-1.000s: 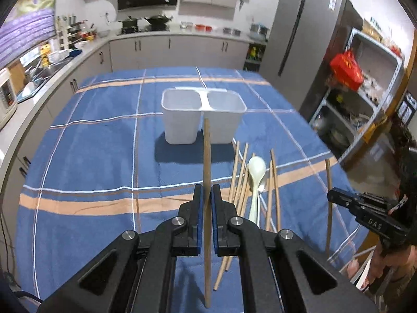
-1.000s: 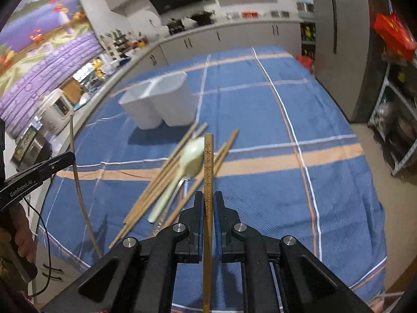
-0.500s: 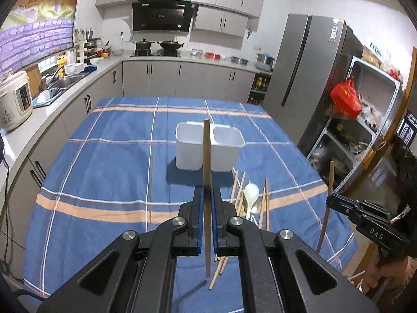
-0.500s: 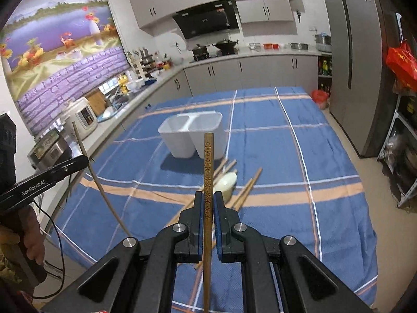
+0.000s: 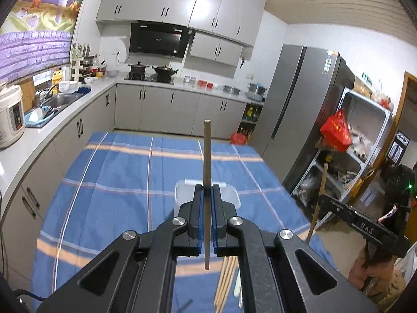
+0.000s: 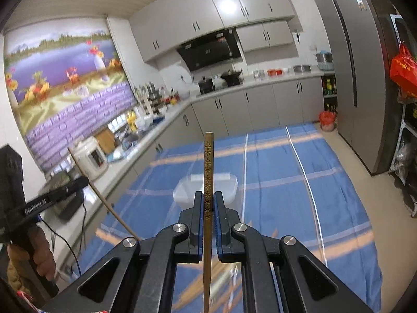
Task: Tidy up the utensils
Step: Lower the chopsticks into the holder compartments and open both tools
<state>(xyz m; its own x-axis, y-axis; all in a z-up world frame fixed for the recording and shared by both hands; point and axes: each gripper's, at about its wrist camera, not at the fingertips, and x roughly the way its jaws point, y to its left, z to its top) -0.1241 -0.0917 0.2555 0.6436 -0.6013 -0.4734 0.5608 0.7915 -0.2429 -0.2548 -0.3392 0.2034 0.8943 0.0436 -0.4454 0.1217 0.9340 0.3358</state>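
Observation:
My left gripper (image 5: 207, 190) is shut on a plain wooden chopstick (image 5: 207, 156), held upright high above the table. My right gripper (image 6: 208, 198) is shut on a patterned wooden chopstick (image 6: 208, 172), also upright. A white two-compartment holder (image 5: 229, 195) (image 6: 229, 182) stands on the blue striped tablecloth (image 5: 117, 182), partly hidden behind both sets of jaws. Several loose chopsticks (image 5: 225, 281) lie on the cloth below the left gripper. The right gripper also shows in the left wrist view (image 5: 323, 200), the left one in the right wrist view (image 6: 83, 181).
Grey kitchen counter (image 5: 39, 130) with a sink and a rice cooker (image 5: 9, 116) runs along the left. A grey fridge (image 5: 299, 120) and a metal shelf (image 5: 362, 135) with a red bag (image 5: 336, 130) stand to the right of the table.
Both grippers have risen and tilted up with their chopsticks. The table, holder and loose utensils have dropped lower in both views, and more of the kitchen wall shows.

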